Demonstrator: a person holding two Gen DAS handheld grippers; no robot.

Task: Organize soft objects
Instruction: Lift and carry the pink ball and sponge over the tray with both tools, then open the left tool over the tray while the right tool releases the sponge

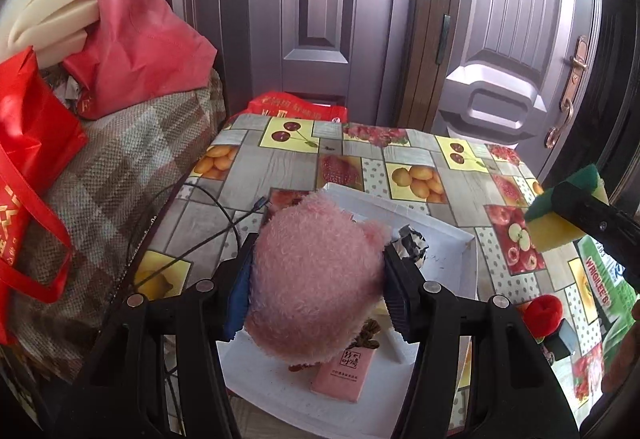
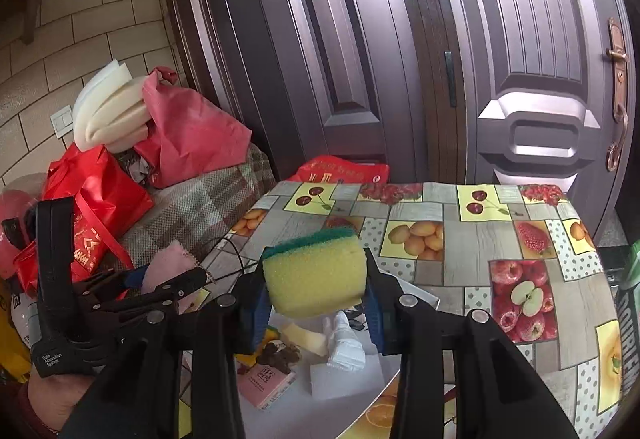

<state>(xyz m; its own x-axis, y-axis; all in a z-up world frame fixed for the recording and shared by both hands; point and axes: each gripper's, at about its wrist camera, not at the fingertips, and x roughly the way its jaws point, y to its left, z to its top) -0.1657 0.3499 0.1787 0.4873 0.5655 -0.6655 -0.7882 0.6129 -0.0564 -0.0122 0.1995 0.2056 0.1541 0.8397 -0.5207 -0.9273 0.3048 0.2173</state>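
My left gripper [image 1: 316, 275] is shut on a fluffy pink plush toy [image 1: 316, 263], held above a white tray [image 1: 448, 235] on the table. A pink tag [image 1: 344, 375] hangs under the toy. My right gripper [image 2: 316, 283] is shut on a yellow sponge with a green scouring top [image 2: 316, 271], also above the tray [image 2: 344, 383]. In the left wrist view the sponge [image 1: 560, 207] and the right gripper's finger appear at the far right. In the right wrist view the left gripper [image 2: 160, 287] shows at the left with a bit of pink plush [image 2: 168, 267].
A fruit-patterned tablecloth [image 1: 420, 155] covers the table before a dark door [image 1: 360, 7]. Left of it, red bags [image 1: 140, 43] and white foam [image 1: 52, 11] pile on a checked blanket [image 1: 132, 167]. The tray holds a pink card [image 2: 266, 383], white object [image 2: 346, 343] and small bits. A black cable [image 1: 208, 235] crosses the table.
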